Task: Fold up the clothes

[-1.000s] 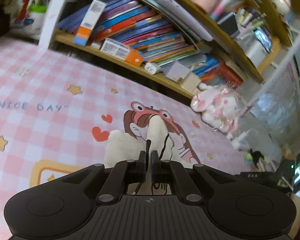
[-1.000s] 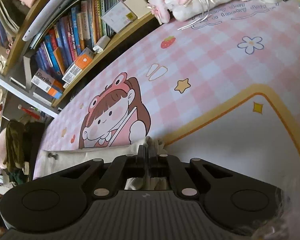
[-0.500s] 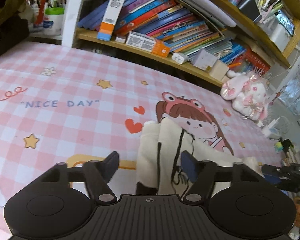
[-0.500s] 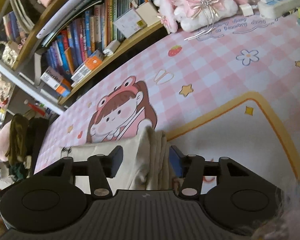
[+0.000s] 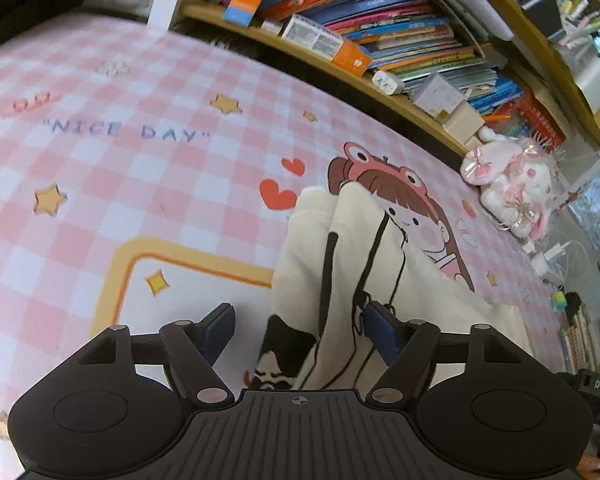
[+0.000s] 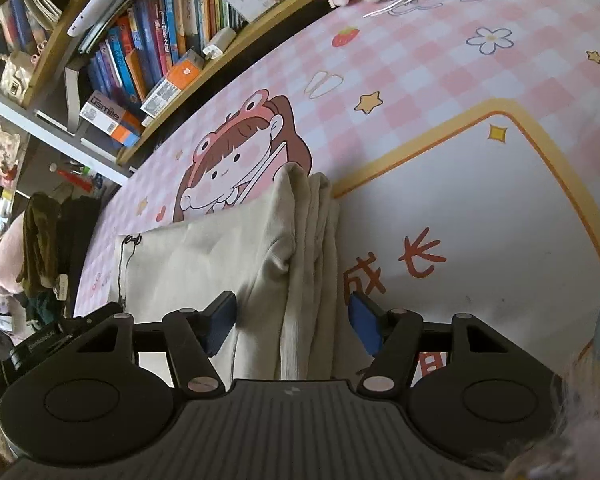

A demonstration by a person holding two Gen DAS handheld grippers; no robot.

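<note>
Garment: a cream garment (image 5: 340, 264) with black line print lies folded on the pink mat, over the lower part of the cartoon girl; its folded edges make a thick stack of layers on the right end (image 6: 312, 240)
Why it lies so: the layers are stacked edge on edge, so I judge 1 fold is already laid down and the cloth was set here to rest flat
Left gripper (image 5: 300, 326): its jaws are closing a little but stand apart; the garment's end is between them, the right pad seems to touch the cloth, the left pad is clear of it, so nothing is grasped
Right gripper (image 6: 294, 320): its jaws are opening; the stacked edge lies between the 2 blue pads, neither presses on it, so the cloth is released
Why 2 ends: each gripper is at 1 end of the garment, probably to keep the fold straight
Surface: a checked pink mat (image 5: 120, 168) with stars, hearts, the words "NICE DAY" and a white panel in a yellow frame (image 6: 500, 220)
Room: a wooden bookshelf (image 5: 380, 40) full of books behind the mat; a pink plush toy (image 5: 512, 184) at its far edge; dark clothes (image 6: 44, 240) piled at the side
</note>
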